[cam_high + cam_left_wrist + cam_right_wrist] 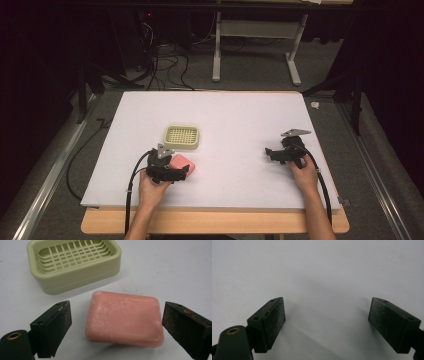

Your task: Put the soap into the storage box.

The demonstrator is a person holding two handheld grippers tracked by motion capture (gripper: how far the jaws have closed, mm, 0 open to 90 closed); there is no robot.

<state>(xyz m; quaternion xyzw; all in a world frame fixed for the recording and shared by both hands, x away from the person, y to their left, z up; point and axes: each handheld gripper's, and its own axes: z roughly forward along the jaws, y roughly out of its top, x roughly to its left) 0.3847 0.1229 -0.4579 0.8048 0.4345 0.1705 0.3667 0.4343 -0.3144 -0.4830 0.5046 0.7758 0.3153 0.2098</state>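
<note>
The pink soap bar (pixel 124 318) lies flat on the white table (pixel 240 115), just in front of the pale green soap dish (pixel 75 263) and apart from it; the left gripper (pixel 115 327) straddles it, jaws spread and not touching; a slick bar may squirt sideways if pinched off-centre; the right gripper (pixel 327 322) hangs spread over bare table, well right of the dish.

This looks like a lab or recording room, though the dark surroundings make it hard to be sure. A white board (pixel 240 115) covers a wooden table (pixel 215 222), with cables (pixel 167 62) tangled on grey carpet (pixel 250 70) near a metal stand (pixel 257 45).
</note>
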